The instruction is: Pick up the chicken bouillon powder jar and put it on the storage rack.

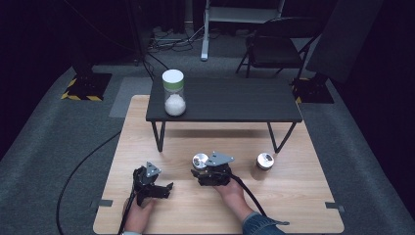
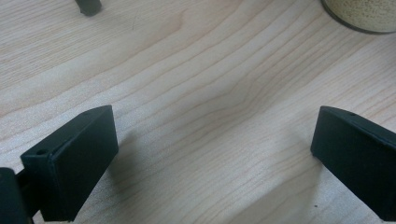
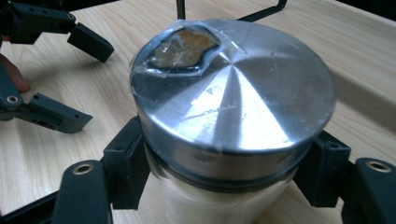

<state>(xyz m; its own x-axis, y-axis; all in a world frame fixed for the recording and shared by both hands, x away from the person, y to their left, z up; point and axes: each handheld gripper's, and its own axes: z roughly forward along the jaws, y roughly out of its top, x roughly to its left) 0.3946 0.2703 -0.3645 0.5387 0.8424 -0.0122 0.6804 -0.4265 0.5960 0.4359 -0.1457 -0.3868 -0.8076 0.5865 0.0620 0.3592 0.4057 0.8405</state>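
Observation:
A small glass jar with a brushed metal lid stands on the wooden board. My right gripper is shut on it, one pad on each side just under the lid. Torn clear film with a brown patch sticks to the lid's far edge. In the high view the same jar is near the board's middle, with the right gripper around it. My left gripper rests low on the board to the jar's left, and it stands open over bare wood.
A second metal-lidded jar stands to the right on the board. A low black table spans the far side and carries a tall jar with a white lid. The base of a jar of pale grains shows in the left gripper view.

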